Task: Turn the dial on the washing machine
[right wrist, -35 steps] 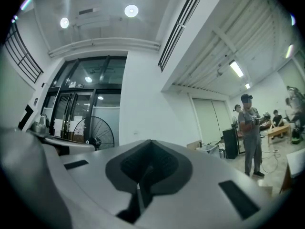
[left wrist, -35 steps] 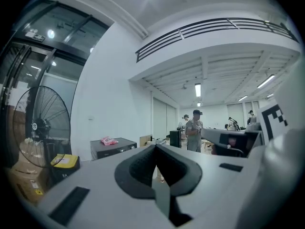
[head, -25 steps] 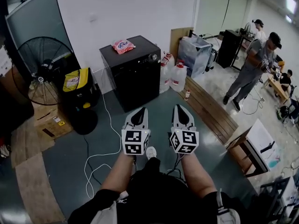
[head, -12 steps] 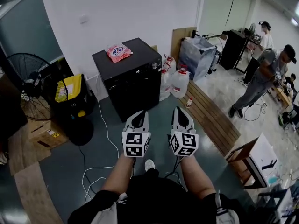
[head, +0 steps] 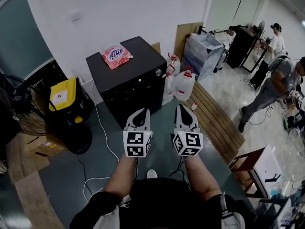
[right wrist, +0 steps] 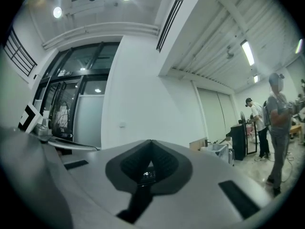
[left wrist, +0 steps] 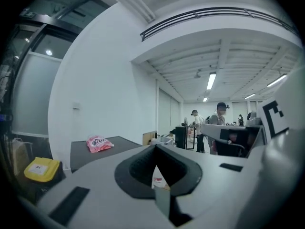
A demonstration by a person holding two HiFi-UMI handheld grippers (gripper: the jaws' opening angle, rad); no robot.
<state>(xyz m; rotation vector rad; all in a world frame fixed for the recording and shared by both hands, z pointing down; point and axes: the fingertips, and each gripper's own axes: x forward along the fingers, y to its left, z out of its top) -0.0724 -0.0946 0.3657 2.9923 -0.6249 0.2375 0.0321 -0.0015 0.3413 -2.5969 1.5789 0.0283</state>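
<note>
I hold the left gripper (head: 142, 114) and right gripper (head: 184, 111) clenched on nothing, side by side, apart from the washing machine (head: 125, 66) and its dial (head: 157, 72)

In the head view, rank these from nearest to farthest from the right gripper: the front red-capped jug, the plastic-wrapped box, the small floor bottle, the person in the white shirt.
1. Small floor bottle, just ahead of the right gripper, by the planks.
2. Front red-capped jug, beside the washing machine.
3. Plastic-wrapped box, farther back.
4. Person in the white shirt, far back right.
</note>
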